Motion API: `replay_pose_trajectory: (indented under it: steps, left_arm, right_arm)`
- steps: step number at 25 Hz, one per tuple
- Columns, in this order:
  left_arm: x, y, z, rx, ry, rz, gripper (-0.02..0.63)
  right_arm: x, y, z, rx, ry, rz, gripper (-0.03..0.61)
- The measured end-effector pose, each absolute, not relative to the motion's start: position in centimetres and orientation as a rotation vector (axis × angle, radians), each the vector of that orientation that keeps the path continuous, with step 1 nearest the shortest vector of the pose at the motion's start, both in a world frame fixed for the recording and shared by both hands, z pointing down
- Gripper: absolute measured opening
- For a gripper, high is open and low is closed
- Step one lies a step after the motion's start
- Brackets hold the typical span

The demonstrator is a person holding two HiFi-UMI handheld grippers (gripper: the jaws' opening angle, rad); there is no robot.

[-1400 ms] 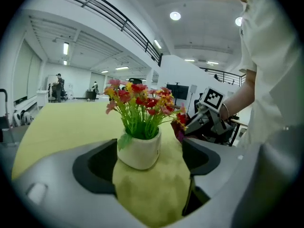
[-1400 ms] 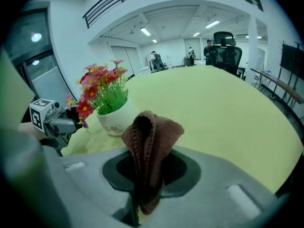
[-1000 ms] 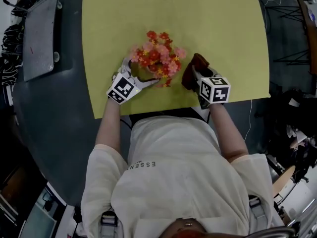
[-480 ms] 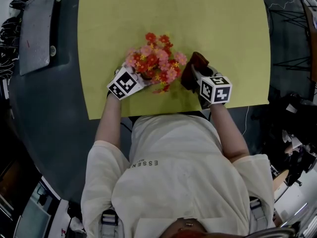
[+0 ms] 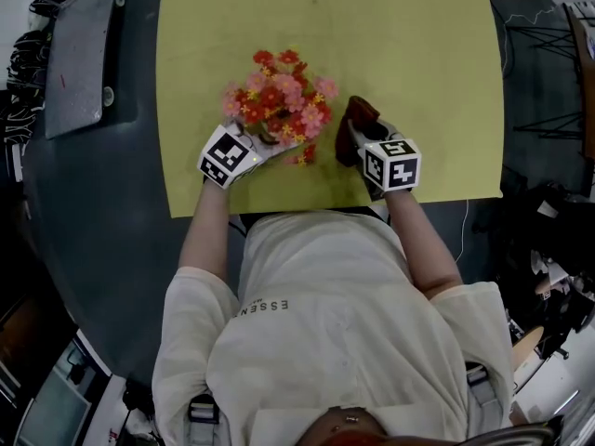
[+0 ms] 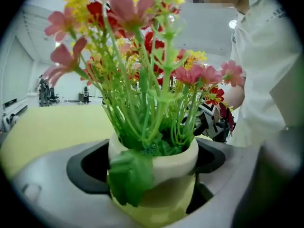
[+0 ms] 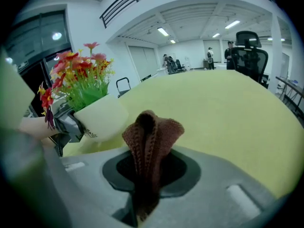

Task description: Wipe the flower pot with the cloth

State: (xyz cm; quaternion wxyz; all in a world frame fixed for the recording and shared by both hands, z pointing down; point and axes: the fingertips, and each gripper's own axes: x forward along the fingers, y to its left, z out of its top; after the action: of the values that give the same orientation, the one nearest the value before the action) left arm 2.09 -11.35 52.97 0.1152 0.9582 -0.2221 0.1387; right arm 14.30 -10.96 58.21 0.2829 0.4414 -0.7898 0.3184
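Observation:
A cream flower pot (image 6: 156,175) full of red, pink and yellow artificial flowers (image 5: 276,100) stands near the front edge of the yellow-green table (image 5: 409,54). My left gripper (image 5: 263,145) is shut on the flower pot, its jaws clasping both sides just below the rim. In the right gripper view the pot (image 7: 97,118) leans toward the left, held in those jaws. My right gripper (image 5: 358,136) is shut on a brown knitted cloth (image 7: 151,141), which sticks up folded between its jaws, a short way right of the pot and apart from it.
A grey laptop-like slab (image 5: 79,54) lies on the dark desk at the left of the table. Cables (image 5: 525,21) and dark floor lie off the table's right side. The table's far half is bare yellow-green surface.
The left gripper has closed in from beside the pot and taken hold of it, and pot and flowers have shifted slightly left and farther away. The right gripper with the cloth moved a little left.

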Motion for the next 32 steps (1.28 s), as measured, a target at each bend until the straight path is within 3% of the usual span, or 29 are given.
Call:
replay_pose_trajectory:
  steps: [12, 32]
  left_arm:
    - [2.0, -13.3, 43.8, 2.728, -0.79, 0.315, 0.543]
    - [3.1, -11.7, 39.4, 2.747, -0.927, 0.104, 0.543]
  right_arm:
    - [5.1, -12.4, 51.5, 1.022, -2.425, 0.548, 0.06]
    - [-0.9, -4.9, 48.8, 0.674, -2.679, 0.62, 0.061]
